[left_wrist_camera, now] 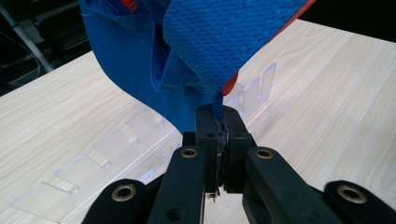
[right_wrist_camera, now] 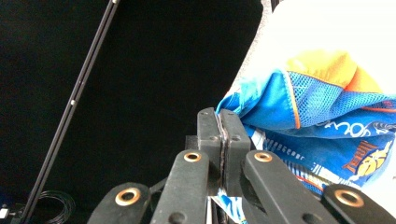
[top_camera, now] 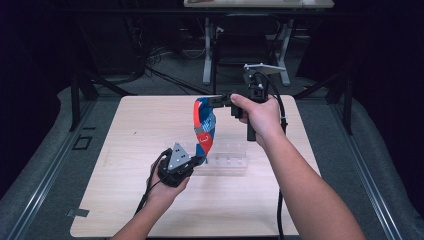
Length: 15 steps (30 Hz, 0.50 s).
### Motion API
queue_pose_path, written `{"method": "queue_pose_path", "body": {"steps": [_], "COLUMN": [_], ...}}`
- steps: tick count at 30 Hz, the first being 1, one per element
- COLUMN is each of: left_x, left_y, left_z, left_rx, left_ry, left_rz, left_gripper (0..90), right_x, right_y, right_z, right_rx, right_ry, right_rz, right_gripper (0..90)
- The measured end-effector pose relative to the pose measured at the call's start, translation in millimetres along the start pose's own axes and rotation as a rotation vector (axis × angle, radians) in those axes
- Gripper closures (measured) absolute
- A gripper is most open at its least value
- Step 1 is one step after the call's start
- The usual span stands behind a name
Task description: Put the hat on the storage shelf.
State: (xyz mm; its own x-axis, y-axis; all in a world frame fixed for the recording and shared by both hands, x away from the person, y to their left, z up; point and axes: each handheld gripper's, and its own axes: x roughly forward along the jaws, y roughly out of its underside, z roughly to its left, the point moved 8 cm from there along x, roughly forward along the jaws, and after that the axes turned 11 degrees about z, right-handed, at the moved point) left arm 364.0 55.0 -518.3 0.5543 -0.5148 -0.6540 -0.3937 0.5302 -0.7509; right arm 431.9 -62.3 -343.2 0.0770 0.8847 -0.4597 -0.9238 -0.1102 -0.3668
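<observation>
Both grippers are clamped on the blue and orange cloth, mid-frame: the left gripper pinches its bottom edge, the right gripper its top. It looks light, soft and floppy, best held by hems. Under it lie a clear plastic rack, the pale wooden table and a dark room.

You can find print only on the blue and orange cloth. In the right gripper view, near its lower edge, there are white outlined letters on a blue band, and they look like "SOU", but the fold cuts the word. Below it stands a slanted orange word beside an orange ball picture; you cannot read it surely. In the high view the cloth shows small white marks on red, too small to read.
</observation>
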Motion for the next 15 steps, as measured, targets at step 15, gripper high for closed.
{"method": "queue_pose_path", "body": {"steps": [15], "left_x": [9.2], "left_y": [13.1], "left_z": [3.1], "left_rx": [-0.035], "left_ry": [0.018], "left_rz": [0.026], "left_gripper": [88.4], "right_x": [11.7], "right_y": [4.0], "right_z": [-13.4], "right_rx": [0.014], "right_ry": [0.022], "right_rz": [0.022], "right_gripper": [88.5]}}
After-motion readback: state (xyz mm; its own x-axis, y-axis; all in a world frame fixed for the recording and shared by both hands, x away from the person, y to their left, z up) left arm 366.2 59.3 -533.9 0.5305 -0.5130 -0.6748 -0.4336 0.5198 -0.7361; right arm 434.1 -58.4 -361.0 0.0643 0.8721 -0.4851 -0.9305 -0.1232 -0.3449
